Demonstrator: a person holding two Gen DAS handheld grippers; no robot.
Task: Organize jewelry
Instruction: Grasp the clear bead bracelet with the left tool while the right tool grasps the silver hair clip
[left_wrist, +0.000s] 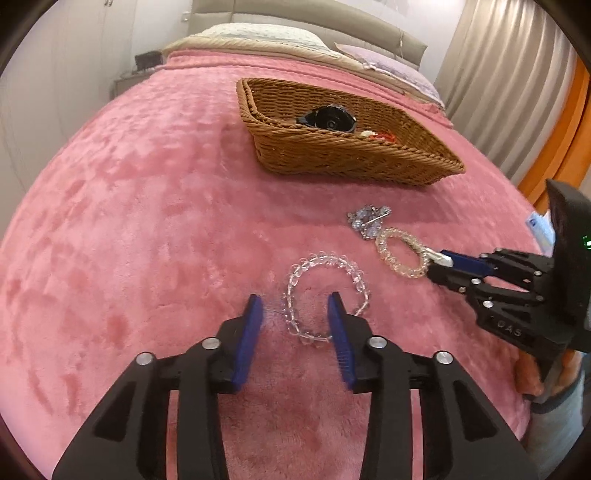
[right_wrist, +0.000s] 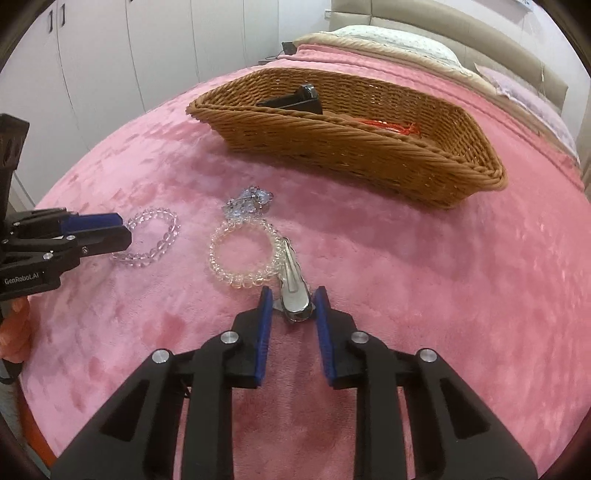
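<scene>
A clear bead bracelet lies on the pink blanket. My left gripper is open, its fingers astride the bracelet's near left side. A yellowish bead bracelet lies to the right, a silver hair clip beside it. My right gripper is open, its pads on either side of the clip's near end. A crystal brooch lies just beyond. The wicker basket holds a black watch and a red item.
Pillows and a headboard are behind the basket. White wardrobe doors stand at the left and curtains at the right. The pink blanket spreads around the jewelry.
</scene>
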